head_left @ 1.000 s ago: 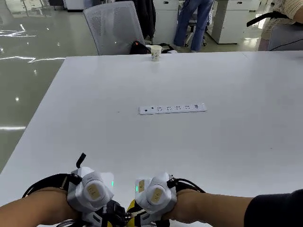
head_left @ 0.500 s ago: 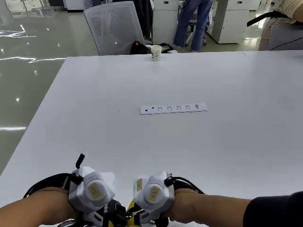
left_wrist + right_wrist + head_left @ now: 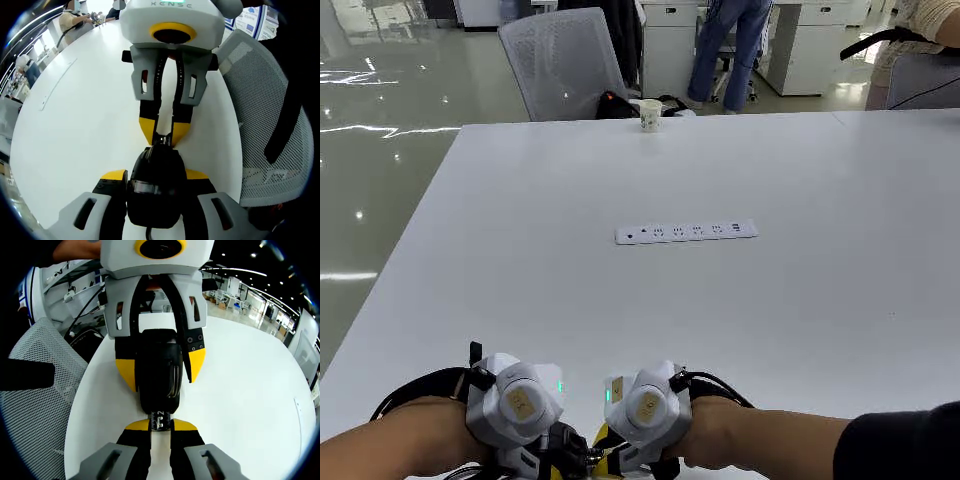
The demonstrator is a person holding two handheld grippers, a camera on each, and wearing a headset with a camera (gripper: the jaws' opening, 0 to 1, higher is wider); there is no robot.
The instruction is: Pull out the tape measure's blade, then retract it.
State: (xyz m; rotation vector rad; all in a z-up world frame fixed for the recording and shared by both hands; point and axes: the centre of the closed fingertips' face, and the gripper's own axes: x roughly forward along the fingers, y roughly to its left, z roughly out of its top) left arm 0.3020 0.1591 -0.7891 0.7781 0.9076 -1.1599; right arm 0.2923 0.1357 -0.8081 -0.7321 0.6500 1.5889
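White tabletop [image 3: 520, 250] wide under the head view, with one long white power strip [image 3: 686, 232] flat near the middle and one small paper cup [image 3: 650, 114] upright at the far edge. Beyond it, one grey mesh office chair [image 3: 563, 62] and one person in blue jeans [image 3: 725, 45] standing on the glossy floor. At the near edge, two white hand-held grippers nose to nose, left gripper [image 3: 558, 455] and right gripper [image 3: 608, 452], each on a forearm, yellow tips almost meeting; too crowded there to read the grasp. From the left gripper view: two yellow-tipped black jaws clenched around one black tape measure case [image 3: 154, 186], over the white table near its edge. Straight ahead, right gripper [image 3: 164, 132] with both jaws pinched together at the mouth of the case. One grey mesh chair back [image 3: 265, 125] off to the right. From the right gripper view: own two jaws squeezed onto the end of one narrow blade [image 3: 160, 420] with printed numerals, only a short stretch drawn out. Just beyond, the black case gripped on both sides by the left gripper [image 3: 160, 367]. One mesh chair back to the left, white table running away to the right.
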